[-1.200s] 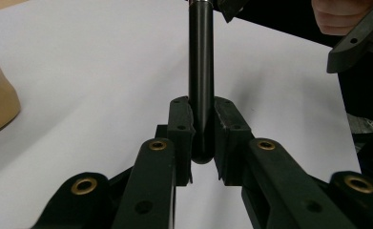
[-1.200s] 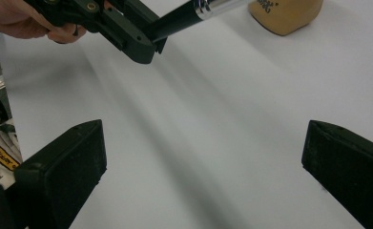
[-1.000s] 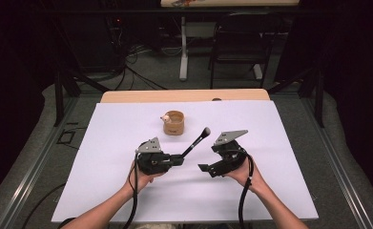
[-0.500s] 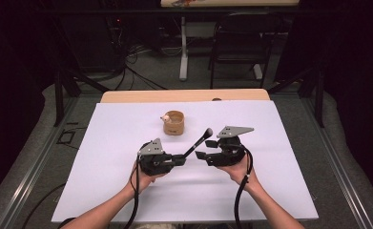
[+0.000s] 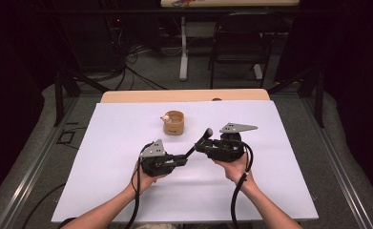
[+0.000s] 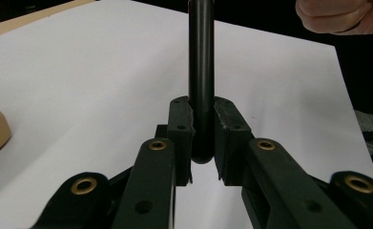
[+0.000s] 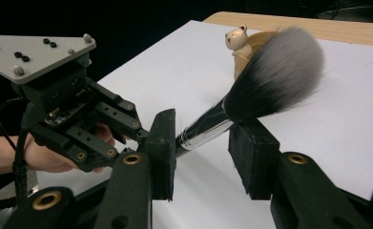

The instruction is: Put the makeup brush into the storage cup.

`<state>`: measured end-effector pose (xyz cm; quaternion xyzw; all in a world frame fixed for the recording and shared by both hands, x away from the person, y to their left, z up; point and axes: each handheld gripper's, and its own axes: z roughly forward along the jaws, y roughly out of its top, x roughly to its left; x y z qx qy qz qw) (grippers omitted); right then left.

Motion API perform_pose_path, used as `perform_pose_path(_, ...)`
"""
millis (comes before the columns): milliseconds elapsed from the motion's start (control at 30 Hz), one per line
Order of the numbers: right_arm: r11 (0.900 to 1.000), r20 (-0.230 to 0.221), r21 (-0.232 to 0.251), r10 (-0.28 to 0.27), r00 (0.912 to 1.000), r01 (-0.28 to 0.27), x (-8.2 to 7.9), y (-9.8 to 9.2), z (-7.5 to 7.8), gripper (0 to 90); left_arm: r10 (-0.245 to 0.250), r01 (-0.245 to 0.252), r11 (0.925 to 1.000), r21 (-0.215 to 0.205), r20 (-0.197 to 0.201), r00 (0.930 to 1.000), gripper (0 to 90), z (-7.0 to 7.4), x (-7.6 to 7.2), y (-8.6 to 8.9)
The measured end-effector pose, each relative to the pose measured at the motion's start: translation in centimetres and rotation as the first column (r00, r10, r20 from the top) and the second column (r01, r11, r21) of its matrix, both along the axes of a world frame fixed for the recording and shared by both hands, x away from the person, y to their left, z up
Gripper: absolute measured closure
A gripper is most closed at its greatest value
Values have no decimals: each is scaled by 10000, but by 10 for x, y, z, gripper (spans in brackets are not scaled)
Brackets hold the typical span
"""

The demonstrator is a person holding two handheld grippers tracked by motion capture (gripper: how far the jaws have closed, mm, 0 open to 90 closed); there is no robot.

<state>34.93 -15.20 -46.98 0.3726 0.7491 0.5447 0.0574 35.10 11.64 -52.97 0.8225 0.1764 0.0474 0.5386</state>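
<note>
Makeup brush (image 5: 199,142) held off the bench (image 5: 103,143), slanting up from left gripper (image 5: 180,161) toward right gripper (image 5: 201,147). Black handle end (image 6: 201,71) clamped between left gripper's fingers (image 6: 180,125), closed tight on both sides, rounded butt protruding just behind the pads. Bristle head (image 7: 275,74) and silver ferrule (image 7: 201,131) positioned in the gap of right gripper (image 7: 208,143); fingers (image 7: 249,152) parted wide, ferrule close to the left one, contact not determinable. Small wooden cup (image 5: 173,122) with bear figurine (image 7: 237,40) standing on white bench cover behind the brush, apart from both grippers.
</note>
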Motion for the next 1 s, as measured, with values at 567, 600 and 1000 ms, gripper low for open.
perform_pose_path(567, 9956, 147, 516, 779, 9969, -785, -2, 7, 5, 773, -390, 379, 9989, 290, 367, 9986, 731, -5, -2, -9)
perform_pose_path(600, 9951, 145, 503, 841, 9963, -848, -2, 7, 5, 774, -452, 445, 9988, 211, 323, 9985, 699, -5, -2, -10)
perform_pose_path(1000, 9887, 638, -916, 1250, 9901, -1189, -10, 20, 12, 773, 171, -165, 9996, -209, 242, 9996, 71, -1, -7, -18)
